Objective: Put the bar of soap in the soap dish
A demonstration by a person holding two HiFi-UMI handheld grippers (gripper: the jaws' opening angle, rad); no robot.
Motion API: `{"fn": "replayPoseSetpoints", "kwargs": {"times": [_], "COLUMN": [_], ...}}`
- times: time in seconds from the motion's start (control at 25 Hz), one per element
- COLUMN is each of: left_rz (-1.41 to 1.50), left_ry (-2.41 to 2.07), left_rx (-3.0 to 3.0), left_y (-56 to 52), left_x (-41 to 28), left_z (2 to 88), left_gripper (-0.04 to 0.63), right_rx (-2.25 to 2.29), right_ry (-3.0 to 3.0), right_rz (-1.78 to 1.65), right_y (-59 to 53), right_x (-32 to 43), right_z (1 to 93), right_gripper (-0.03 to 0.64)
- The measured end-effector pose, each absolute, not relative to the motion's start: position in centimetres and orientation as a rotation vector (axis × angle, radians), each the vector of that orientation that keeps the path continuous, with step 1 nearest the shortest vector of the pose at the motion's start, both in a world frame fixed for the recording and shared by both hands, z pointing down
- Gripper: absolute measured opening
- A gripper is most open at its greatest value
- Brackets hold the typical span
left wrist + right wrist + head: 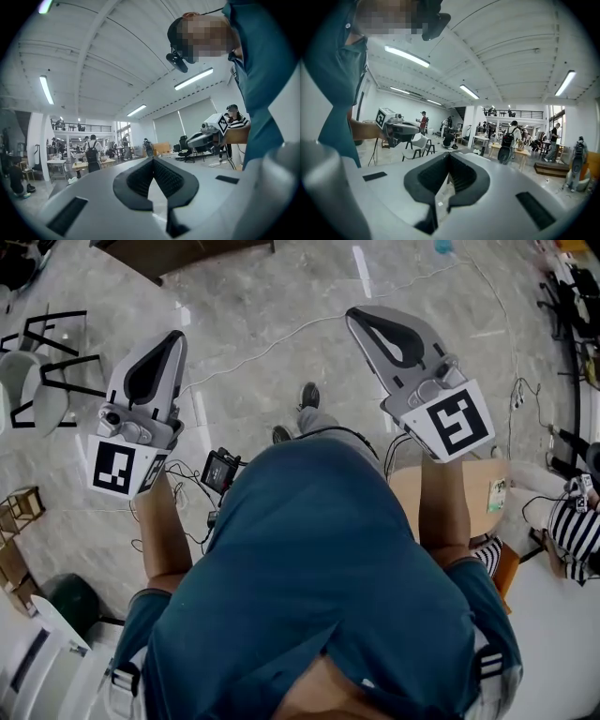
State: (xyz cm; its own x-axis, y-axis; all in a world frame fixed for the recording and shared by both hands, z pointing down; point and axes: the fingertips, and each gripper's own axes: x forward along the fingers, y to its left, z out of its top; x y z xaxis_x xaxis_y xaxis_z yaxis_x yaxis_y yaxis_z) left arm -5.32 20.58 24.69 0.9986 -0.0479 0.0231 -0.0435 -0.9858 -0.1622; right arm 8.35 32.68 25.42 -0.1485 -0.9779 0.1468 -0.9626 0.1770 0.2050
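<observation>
No bar of soap and no soap dish shows in any view. In the head view my left gripper (pixel 174 336) and my right gripper (pixel 354 313) are held out level over the floor, either side of the person's blue shirt. The jaws of the left gripper (pixel 153 159) meet at their tips with nothing between them. Those of the right gripper (pixel 449 154) are likewise shut and hold nothing. Each gripper view catches the other one: the right gripper (pixel 206 138) and the left gripper (pixel 401 129).
Below is a grey marble floor (pixel 262 315) with a thin cable (pixel 281 341) across it. A black-framed chair (pixel 42 362) stands at left, a round wooden table (pixel 483 486) at right. A white chair (pixel 417 143), tables (pixel 61 165) and several people fill the hall.
</observation>
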Motion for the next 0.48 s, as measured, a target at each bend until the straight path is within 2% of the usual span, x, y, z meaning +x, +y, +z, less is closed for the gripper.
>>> {"fn": "replayPoseSetpoints", "kwargs": {"times": [0.48], "left_rz": [-0.042], "left_ry": [0.233], "left_rx": [-2.951], "left_y": [11.9], "left_x": [4.9], "left_z": [24.1], "left_gripper": [0.003], "right_rx": [1.749], "right_ry": [-2.348], "right_rz": [-0.044], "right_y": [21.8], "right_x": [18.7], "right_z": [25.5], "right_gripper": [0.014]}}
